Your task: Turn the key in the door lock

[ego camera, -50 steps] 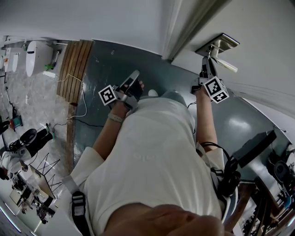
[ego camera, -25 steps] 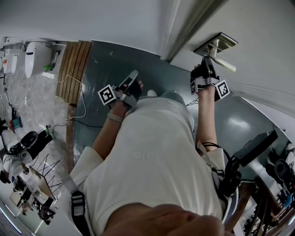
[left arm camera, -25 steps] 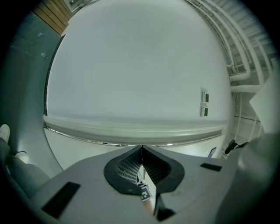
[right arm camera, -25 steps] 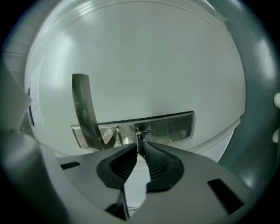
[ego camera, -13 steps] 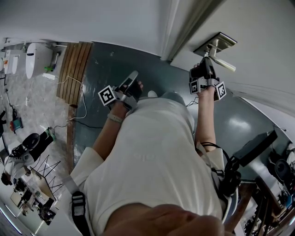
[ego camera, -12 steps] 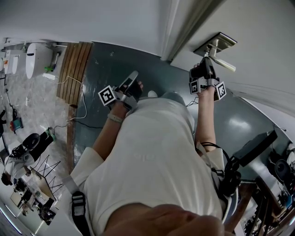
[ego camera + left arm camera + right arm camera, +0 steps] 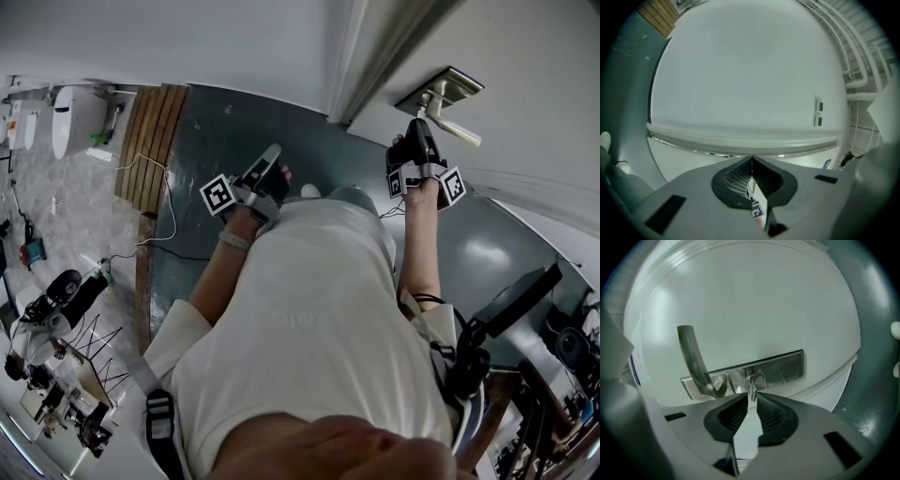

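Key [image 7: 753, 391]: at the lock plate [image 7: 780, 365], beside the door handle [image 7: 691, 357].
Right claw [image 7: 751, 398]: jaws just closed, pinching the key.
Left claw [image 7: 751, 161]: pressed together, holding nothing.

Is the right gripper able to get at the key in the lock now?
Likely yes: the right gripper has just been closing its jaws and pinches the key beside the handle; nothing is in the way.
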Demonstrator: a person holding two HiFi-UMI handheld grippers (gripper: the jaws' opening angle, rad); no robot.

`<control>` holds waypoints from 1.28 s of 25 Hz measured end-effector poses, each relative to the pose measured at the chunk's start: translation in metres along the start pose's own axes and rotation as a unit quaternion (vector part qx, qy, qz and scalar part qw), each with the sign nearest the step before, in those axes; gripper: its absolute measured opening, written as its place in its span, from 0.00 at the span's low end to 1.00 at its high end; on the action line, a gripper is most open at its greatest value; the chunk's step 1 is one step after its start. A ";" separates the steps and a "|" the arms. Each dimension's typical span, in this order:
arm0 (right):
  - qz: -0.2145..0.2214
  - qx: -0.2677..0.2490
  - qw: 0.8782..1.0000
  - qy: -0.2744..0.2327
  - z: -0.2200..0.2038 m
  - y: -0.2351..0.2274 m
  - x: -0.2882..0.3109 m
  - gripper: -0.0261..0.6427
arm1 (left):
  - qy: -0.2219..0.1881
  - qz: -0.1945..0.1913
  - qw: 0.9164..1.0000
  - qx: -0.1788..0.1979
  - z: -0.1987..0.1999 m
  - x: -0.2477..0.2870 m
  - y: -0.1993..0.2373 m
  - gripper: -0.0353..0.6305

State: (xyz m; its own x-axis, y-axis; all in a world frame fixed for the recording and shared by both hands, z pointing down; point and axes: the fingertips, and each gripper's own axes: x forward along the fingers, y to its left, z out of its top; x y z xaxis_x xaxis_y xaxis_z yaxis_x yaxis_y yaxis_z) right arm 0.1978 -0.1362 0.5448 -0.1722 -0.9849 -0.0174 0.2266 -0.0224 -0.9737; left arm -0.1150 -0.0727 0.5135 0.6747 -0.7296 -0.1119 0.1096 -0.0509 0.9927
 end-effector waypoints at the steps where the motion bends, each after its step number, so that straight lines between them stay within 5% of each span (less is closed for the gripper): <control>1: -0.008 -0.021 1.000 0.010 -0.002 0.003 -0.004 0.11 | -0.001 0.000 1.000 0.000 0.000 0.000 0.000 0.06; 4: -0.037 -0.115 0.992 0.039 -0.009 0.013 -0.016 0.13 | -0.003 -0.001 1.000 -0.003 0.001 -0.001 0.000 0.06; 6: -0.061 -0.209 0.974 0.057 -0.010 0.018 -0.022 0.14 | -0.002 -0.002 1.000 -0.004 0.002 0.000 0.000 0.06; 8: -0.085 -0.337 0.935 0.076 -0.011 0.026 -0.025 0.17 | -0.001 -0.003 1.000 -0.005 0.002 0.000 -0.001 0.06; 9: -0.096 -0.412 0.902 0.088 -0.011 0.029 -0.026 0.19 | -0.001 -0.004 1.000 -0.005 0.002 0.001 -0.001 0.06; 11: -0.125 -0.569 0.805 0.111 -0.013 0.033 -0.027 0.20 | 0.000 -0.004 1.000 -0.006 0.002 0.001 -0.001 0.06; 15: -0.173 -0.795 0.564 0.144 -0.021 0.033 -0.025 0.21 | 0.001 -0.004 1.000 -0.007 0.002 0.002 -0.001 0.06; 20: -0.203 -0.915 0.309 0.162 -0.029 0.025 -0.020 0.21 | -0.002 -0.002 1.000 -0.007 0.001 0.000 0.000 0.06; 22: -0.216 -0.934 0.230 0.168 -0.026 0.016 -0.014 0.21 | -0.003 -0.002 1.000 -0.008 0.000 0.000 -0.001 0.06; 24: -0.223 -0.939 0.197 0.175 -0.021 0.008 -0.008 0.21 | -0.003 -0.001 1.000 -0.007 0.000 0.000 -0.001 0.06; 29: -0.241 -0.943 0.163 0.162 -0.010 0.001 0.007 0.21 | -0.007 0.000 1.000 -0.004 0.001 -0.004 -0.003 0.06; 32: -0.242 -0.946 0.154 0.148 -0.009 0.002 0.015 0.21 | -0.008 0.001 1.000 -0.002 0.002 -0.006 -0.003 0.06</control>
State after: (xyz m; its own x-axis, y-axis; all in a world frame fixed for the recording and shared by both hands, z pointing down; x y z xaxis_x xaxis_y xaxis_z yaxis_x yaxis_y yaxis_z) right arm 0.1873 -0.1497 0.5406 0.1710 -0.8889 0.4250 -0.5191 0.2853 0.8057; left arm -0.1207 -0.0701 0.5112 0.6629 -0.7408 -0.1087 0.1109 -0.0464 0.9927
